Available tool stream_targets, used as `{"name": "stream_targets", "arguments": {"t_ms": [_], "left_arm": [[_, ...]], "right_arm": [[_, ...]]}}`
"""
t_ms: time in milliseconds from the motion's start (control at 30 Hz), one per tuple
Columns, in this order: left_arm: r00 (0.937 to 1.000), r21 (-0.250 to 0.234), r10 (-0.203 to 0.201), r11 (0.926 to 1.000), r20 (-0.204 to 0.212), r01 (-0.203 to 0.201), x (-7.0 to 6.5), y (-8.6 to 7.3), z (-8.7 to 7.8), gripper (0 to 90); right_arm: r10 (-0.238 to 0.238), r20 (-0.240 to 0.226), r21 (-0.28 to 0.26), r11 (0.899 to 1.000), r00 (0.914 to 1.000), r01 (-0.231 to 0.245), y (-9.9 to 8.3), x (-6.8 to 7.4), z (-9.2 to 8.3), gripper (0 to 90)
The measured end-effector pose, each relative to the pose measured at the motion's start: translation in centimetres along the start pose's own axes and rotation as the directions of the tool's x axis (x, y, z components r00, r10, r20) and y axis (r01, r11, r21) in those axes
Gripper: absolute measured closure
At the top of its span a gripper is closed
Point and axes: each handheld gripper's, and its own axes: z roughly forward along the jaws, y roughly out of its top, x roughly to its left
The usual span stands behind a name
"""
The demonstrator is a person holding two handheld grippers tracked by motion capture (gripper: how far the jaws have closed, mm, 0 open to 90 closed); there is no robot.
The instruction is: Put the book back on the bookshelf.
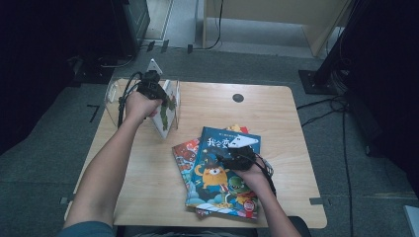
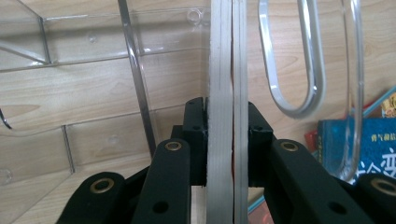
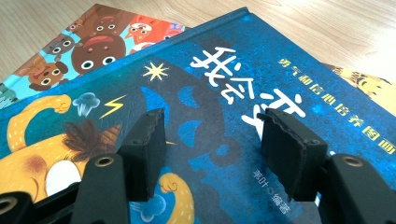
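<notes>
The left gripper (image 2: 227, 140) is clamped on a thin book (image 2: 226, 93) standing upright inside the clear rack (image 1: 114, 94). The right gripper (image 3: 211, 144) hovers with jaws spread, gripping nothing, just above the blue book (image 3: 210, 107) topping the stack.

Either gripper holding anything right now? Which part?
Left gripper is shut on two thin books, clamped at their edges, beside the clear rack. Right gripper hangs open over the blue book, holding nothing.
</notes>
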Motion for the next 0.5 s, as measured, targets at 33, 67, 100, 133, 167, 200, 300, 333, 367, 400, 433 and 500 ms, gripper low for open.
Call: {"name": "stream_targets", "arguments": {"t_ms": [33, 67, 100, 133, 167, 200, 300, 333, 367, 400, 433, 500], "left_arm": [[1.0000, -0.004, -0.006, 1.0000, -0.003, 0.006, 0.02, 0.18, 0.17, 76.5], [1.0000, -0.004, -0.006, 1.0000, -0.003, 0.006, 0.02, 0.18, 0.17, 76.5], [1.0000, -0.007, -0.009, 0.9999, -0.003, 0.009, -0.03, 0.29, 0.31, 76.5], [0.9999, -0.010, -0.010, 0.9999, -0.004, 0.009, -0.07, 0.37, 0.39, 76.5], [1.0000, -0.011, -0.009, 0.9999, -0.003, 0.009, -0.11, 0.44, 0.49, 76.5], [0.9999, -0.011, -0.011, 0.9999, -0.004, 0.011, -0.19, 0.49, 0.57, 76.5], [0.9999, -0.013, -0.014, 0.9998, -0.007, 0.013, -0.39, 0.60, 0.74, 76.5], [0.9999, -0.013, -0.014, 0.9998, -0.006, 0.014, -0.41, 0.67, 0.75, 76.5], [0.9998, -0.017, -0.019, 0.9997, -0.005, 0.019, -0.43, 0.73, 0.77, 76.5], [0.9999, -0.015, -0.015, 0.9998, -0.008, 0.015, -0.44, 0.88, 0.84, 76.5], [0.9999, -0.015, -0.015, 0.9998, -0.008, 0.015, -0.44, 0.88, 0.84, 76.6], [0.9998, -0.009, -0.017, 0.9998, -0.011, 0.017, -0.43, 1.00, 0.98, 76.5]], "right_arm": [[0.000, 0.000, 0.000, 1.000, 1.0000, 0.000, 0.00, 0.00, 0.00, 40.5], [0.000, 0.000, 0.000, 1.000, 1.0000, 0.000, 0.00, 0.00, 0.00, 40.5], [0.000, 0.000, 0.000, 1.000, 1.0000, 0.000, 0.00, 0.00, 0.00, 40.5], [0.000, 0.000, 0.000, 1.000, 1.0000, 0.000, 0.00, 0.00, 0.00, 40.5], [0.000, 0.000, 0.000, 1.000, 1.0000, 0.000, 0.00, 0.01, 0.00, 40.5], [0.000, 0.000, 0.000, 1.000, 1.0000, 0.000, 0.00, 0.01, 0.00, 40.5], [-0.001, 0.002, 0.000, 1.000, 1.0000, 0.001, 0.00, 0.02, 0.00, 40.1], [0.000, 0.003, 0.000, 1.000, 1.0000, 0.000, 0.00, 0.02, 0.00, 40.1], [0.000, 0.003, 0.000, 1.000, 1.0000, 0.000, 0.00, 0.00, 0.00, 40.0], [0.001, 0.002, 0.000, 1.000, 1.0000, -0.001, 0.00, 0.01, 0.00, 40.0], [0.001, 0.002, 0.000, 1.000, 1.0000, -0.001, 0.00, 0.01, 0.00, 40.0], [0.000, 0.003, 0.000, 1.000, 1.0000, 0.000, 0.00, -0.01, 0.01, 40.0]]}}
